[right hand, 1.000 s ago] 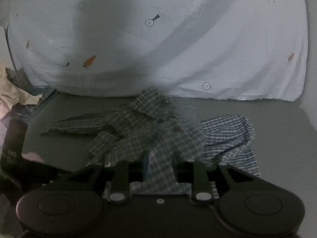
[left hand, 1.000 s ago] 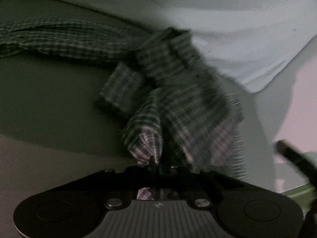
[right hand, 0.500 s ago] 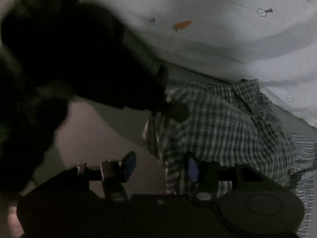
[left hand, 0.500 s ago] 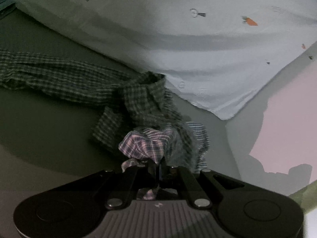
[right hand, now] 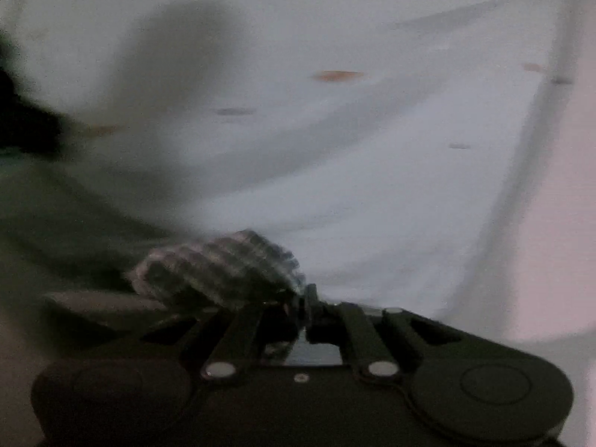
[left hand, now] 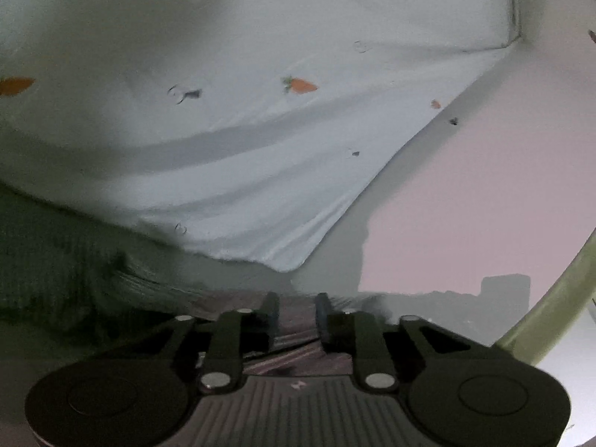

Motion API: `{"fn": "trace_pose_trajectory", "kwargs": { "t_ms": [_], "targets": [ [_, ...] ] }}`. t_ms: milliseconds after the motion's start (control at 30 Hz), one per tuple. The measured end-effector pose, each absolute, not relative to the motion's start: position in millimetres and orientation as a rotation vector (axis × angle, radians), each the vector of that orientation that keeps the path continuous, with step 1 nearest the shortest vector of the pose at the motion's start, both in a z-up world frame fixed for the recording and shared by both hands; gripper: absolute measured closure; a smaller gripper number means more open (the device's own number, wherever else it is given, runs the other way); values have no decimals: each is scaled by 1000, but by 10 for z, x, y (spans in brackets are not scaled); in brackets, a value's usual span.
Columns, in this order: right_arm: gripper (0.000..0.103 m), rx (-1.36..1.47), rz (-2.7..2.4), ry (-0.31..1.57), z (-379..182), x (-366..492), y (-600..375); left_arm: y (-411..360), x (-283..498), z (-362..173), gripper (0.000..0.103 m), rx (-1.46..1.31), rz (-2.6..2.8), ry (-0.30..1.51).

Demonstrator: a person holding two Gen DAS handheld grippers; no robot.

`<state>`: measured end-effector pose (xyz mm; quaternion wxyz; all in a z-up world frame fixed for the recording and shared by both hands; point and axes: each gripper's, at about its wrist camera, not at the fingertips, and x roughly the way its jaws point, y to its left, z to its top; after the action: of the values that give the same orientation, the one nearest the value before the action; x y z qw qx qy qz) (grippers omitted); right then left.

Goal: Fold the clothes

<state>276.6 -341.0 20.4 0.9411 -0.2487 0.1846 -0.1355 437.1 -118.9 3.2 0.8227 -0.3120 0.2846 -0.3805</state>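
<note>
A: Right gripper (right hand: 306, 298) first — what's it doing?

B: Jaws have just snapped together, pinched on a bunch of the plaid shirt (right hand: 223, 264). Half a second back they stand wide with the cloth only near them; now the fabric bulges out left of the fingertips. The picture is badly smeared, so I can't say which part of the shirt it has.

A: Left gripper (left hand: 296, 311)?

B: The opposite. A second ago it is clamped on plaid cloth; the jaws have just been opening and now stand a little apart. Striped fabric lies low between and under the fingers, but the pads don't look to be pressing it. Blurry, so that's my reading.

A: Looks like a hand-over?

B: Probably a regrasp — the shirt goes from left grip to right. Both views now tilt up at the white carrot-print sheet (left hand: 260, 141), where earlier they show the garment heaped on the grey bed surface (left hand: 44, 260) in front of it.

A: Task status?

B: Early. Shirt is bunched, nothing folded. It needs spreading flat, likely with a second corner grip.
</note>
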Motion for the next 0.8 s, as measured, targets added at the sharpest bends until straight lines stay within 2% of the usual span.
{"fn": "trace_pose_trajectory", "kwargs": {
  "t_ms": [100, 133, 200, 267, 333, 433, 600, 667, 733, 800],
  "targets": [
    [99, -585, -455, 419, 356, 3051, -4189, -1358, 4419, -115, 73, -583, -726, 680],
    [88, -575, -525, 437, 348, 3166, -4420, -1416, 4434, -191, 73, -551, -689, 716],
    [75, -515, -614, 505, 276, 3276, -4693, -1517, 4427, -381, 73, -496, -620, 792],
    [72, -423, -630, 553, 148, 3261, -4789, -1593, 4399, -588, 73, -436, -552, 862],
    [51, -350, -536, 590, -76, 3158, -4649, -1644, 4377, -777, 73, -381, -501, 924],
    [50, -336, -380, 653, -495, 3023, -4276, -1748, 4390, -975, 72, -287, -464, 990],
    [46, -682, -194, 725, -1206, 3052, -3503, -1980, 4614, -1055, 70, -180, -478, 1020],
    [46, -878, -192, 728, -1461, 3121, -3385, -2045, 4737, -1030, 65, -148, -494, 1009],
    [45, -1044, -194, 718, -1667, 3200, -3361, -2135, 4861, -991, 65, -90, -509, 988],
    [46, -1050, -176, 732, -1703, 3578, -3435, -2257, 4985, -965, 65, -17, -521, 967]
  ]
}}
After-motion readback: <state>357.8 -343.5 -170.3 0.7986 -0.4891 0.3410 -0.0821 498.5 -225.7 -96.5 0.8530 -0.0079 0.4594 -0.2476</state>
